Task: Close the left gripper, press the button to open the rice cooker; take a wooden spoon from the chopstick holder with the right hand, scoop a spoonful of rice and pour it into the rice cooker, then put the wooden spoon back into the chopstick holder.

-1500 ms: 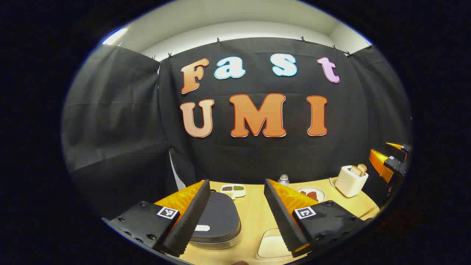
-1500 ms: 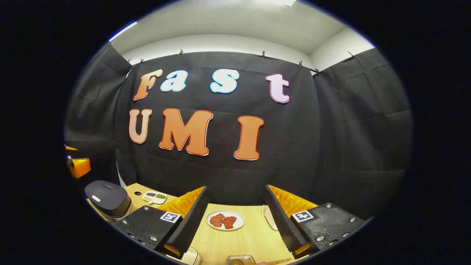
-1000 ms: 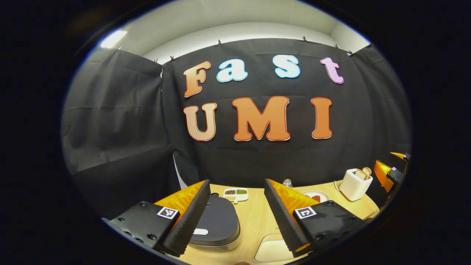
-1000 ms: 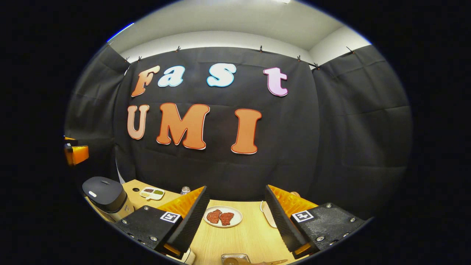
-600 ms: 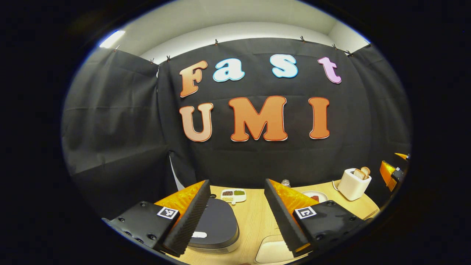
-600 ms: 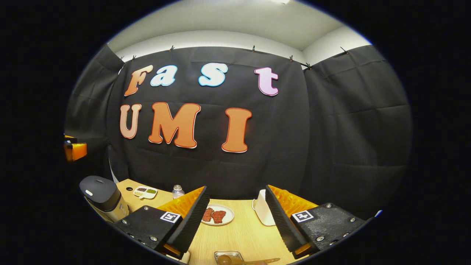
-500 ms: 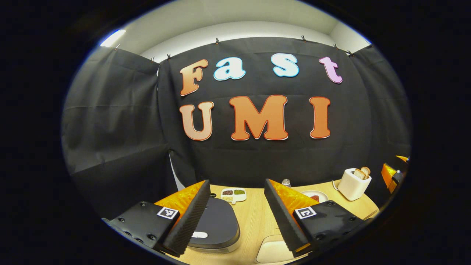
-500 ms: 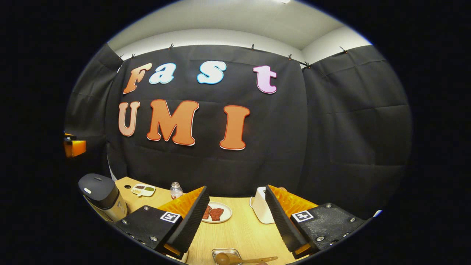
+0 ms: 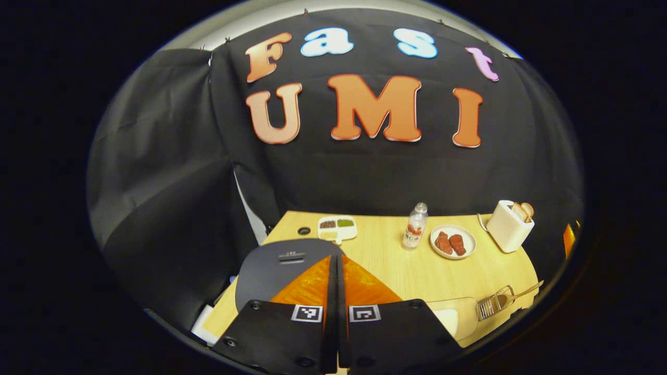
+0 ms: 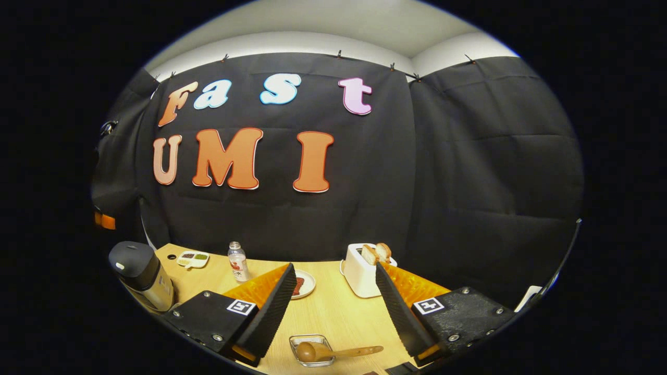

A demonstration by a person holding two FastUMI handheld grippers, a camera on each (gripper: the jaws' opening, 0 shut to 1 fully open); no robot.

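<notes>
My left gripper (image 9: 336, 258) is shut with nothing between its fingers, and its tips hang over the front of the dark rice cooker (image 9: 276, 260), whose lid is down. The same cooker (image 10: 138, 271) stands at the far left in the right gripper view, with a small white button (image 10: 120, 266) on its lid. My right gripper (image 10: 334, 270) is open and holds nothing. Just in front of it the wooden spoon (image 10: 333, 352) lies in the wire chopstick holder (image 10: 311, 341). That holder (image 9: 494, 306) sits at the table's right front, beside a pale container (image 9: 452, 319).
On the wooden table (image 9: 380, 260) stand a divided dish of grains (image 9: 337, 227), a small bottle (image 9: 415, 233), a plate of red meat (image 9: 453, 242) and a white toaster with bread (image 10: 363, 268). Black cloth walls close off the back and sides.
The left gripper has gone from open to shut and now looks down on more of the table. The right gripper's view has swung, bringing the toaster and the whole spoon into sight.
</notes>
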